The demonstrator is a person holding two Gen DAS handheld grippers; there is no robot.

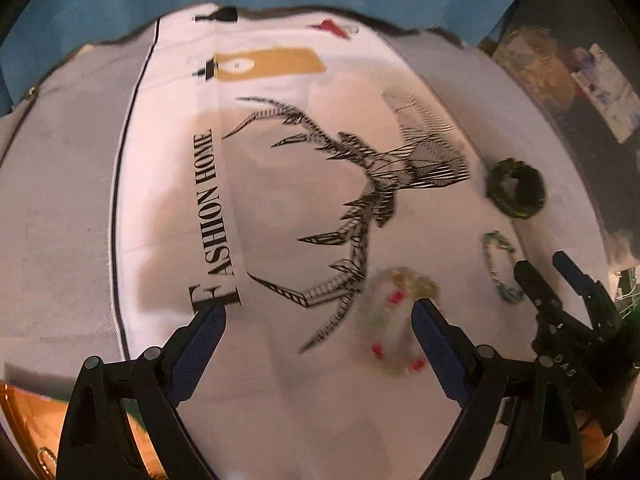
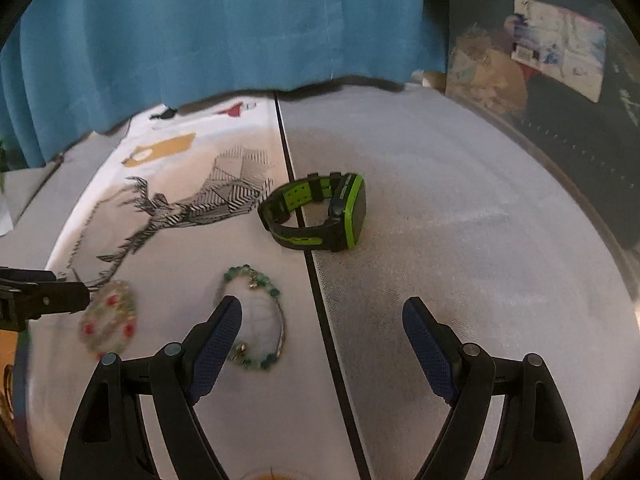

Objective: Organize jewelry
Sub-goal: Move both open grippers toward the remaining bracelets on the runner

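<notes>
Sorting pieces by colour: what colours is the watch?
Black with bright green trim on the watch; clearest in the right wrist view.

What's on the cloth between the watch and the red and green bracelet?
The teal bead bracelet lies between the watch and the red-and-green bracelet. The right wrist view shows it best.

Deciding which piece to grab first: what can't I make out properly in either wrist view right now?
- Red and green bracelet: motion-blurred in both views; bead detail unreadable, left gripper finger overlaps its edge.
- Teal bead bracelet: right gripper finger covers its near-left side in the right view.
- Green watch: face turned away, display unseen.
- Orange thing, left view: cut off by the lower-left edge.
</notes>
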